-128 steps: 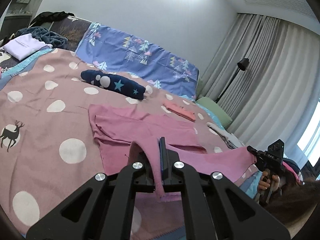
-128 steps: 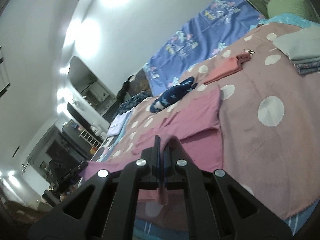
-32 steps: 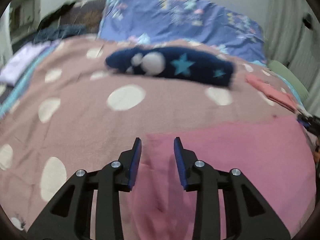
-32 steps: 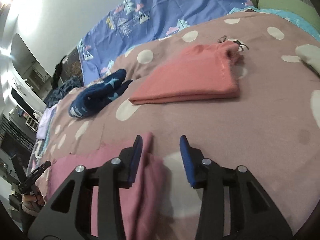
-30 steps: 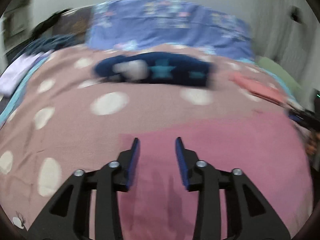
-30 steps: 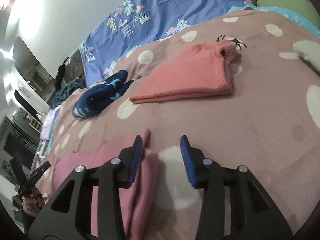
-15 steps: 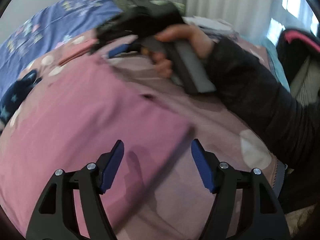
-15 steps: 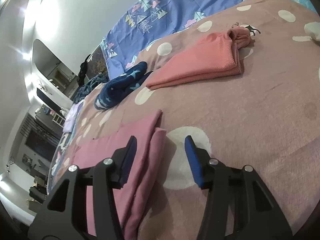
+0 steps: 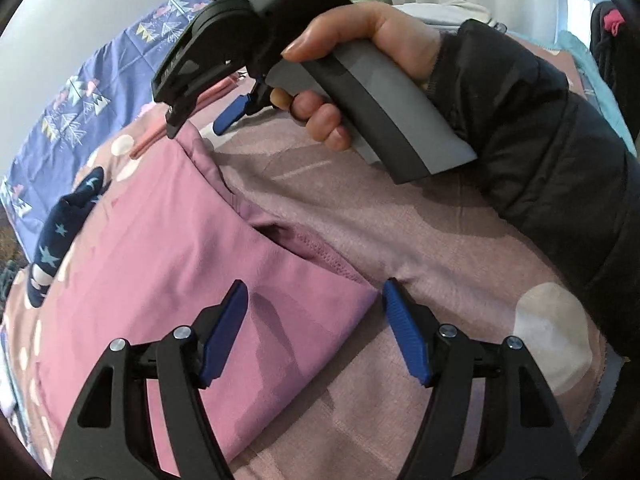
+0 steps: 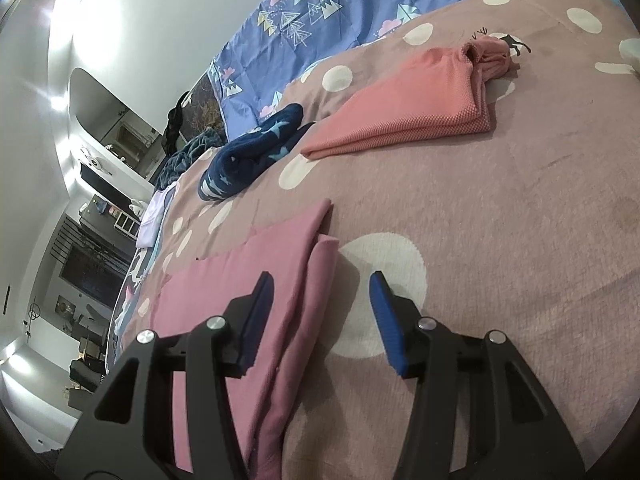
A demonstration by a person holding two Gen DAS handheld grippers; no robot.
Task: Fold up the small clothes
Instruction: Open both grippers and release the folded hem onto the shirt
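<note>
A pink garment (image 9: 160, 280) lies folded flat on the spotted mauve bedspread (image 9: 400, 216); it also shows in the right wrist view (image 10: 248, 280). My left gripper (image 9: 314, 312) is open and empty, its jaws straddling the garment's near right corner. My right gripper (image 10: 322, 304) is open and empty over the garment's far right folded edge; in the left wrist view it (image 9: 200, 120) is held in a hand above that far corner.
A folded salmon garment (image 10: 416, 108) and a navy star-print garment (image 10: 252, 152) lie further back on the bed. A blue patterned duvet (image 10: 320, 20) lies behind them. A white garment (image 10: 154, 216) lies at the far left edge.
Both grippers let go of the pink garment after folding it over. The left gripper swung round to the garment's right end and opened wider. The right gripper pulled back slightly.
</note>
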